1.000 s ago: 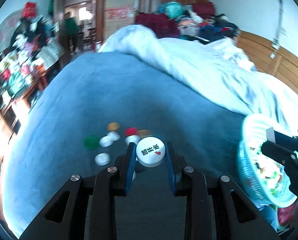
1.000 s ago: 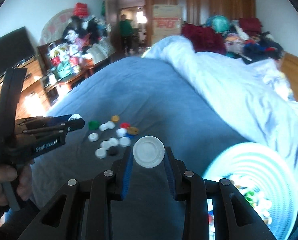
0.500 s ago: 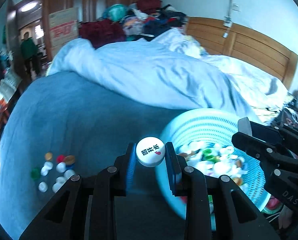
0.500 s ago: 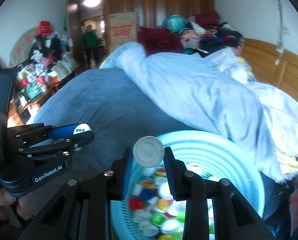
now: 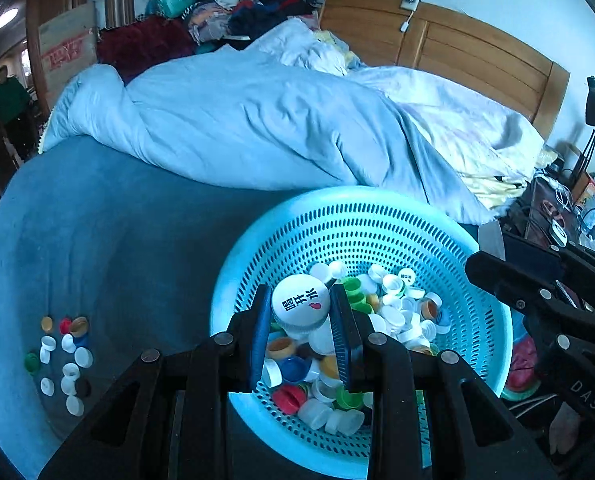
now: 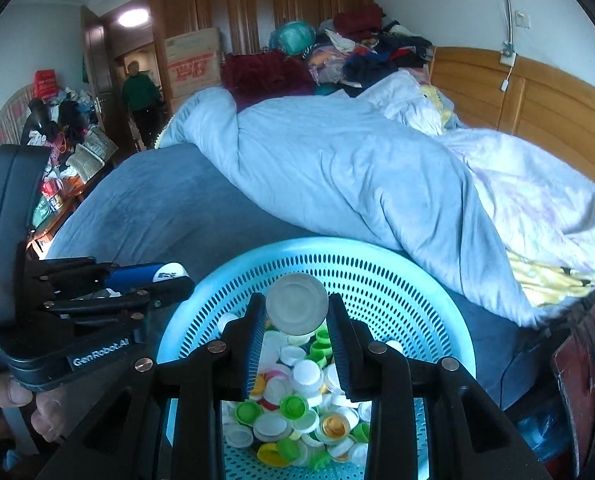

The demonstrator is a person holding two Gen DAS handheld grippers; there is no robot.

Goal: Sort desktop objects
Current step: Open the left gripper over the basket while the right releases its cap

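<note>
My left gripper (image 5: pixel 300 312) is clamped on a white round plastic cap with black printed characters and a red heart (image 5: pixel 300 301), held above the light-blue perforated plastic basket (image 5: pixel 337 220). My right gripper (image 6: pixel 296 316) is closed on a plain greyish-white round plastic cap (image 6: pixel 297 309), also over the basket. The basket sits on the dark blue bed cover (image 5: pixel 109 240) and holds a heap of mixed coloured bottle caps (image 6: pixel 297 408). A loose cluster of bottle caps (image 5: pixel 63 356) lies on the cover, well left of the basket.
</note>
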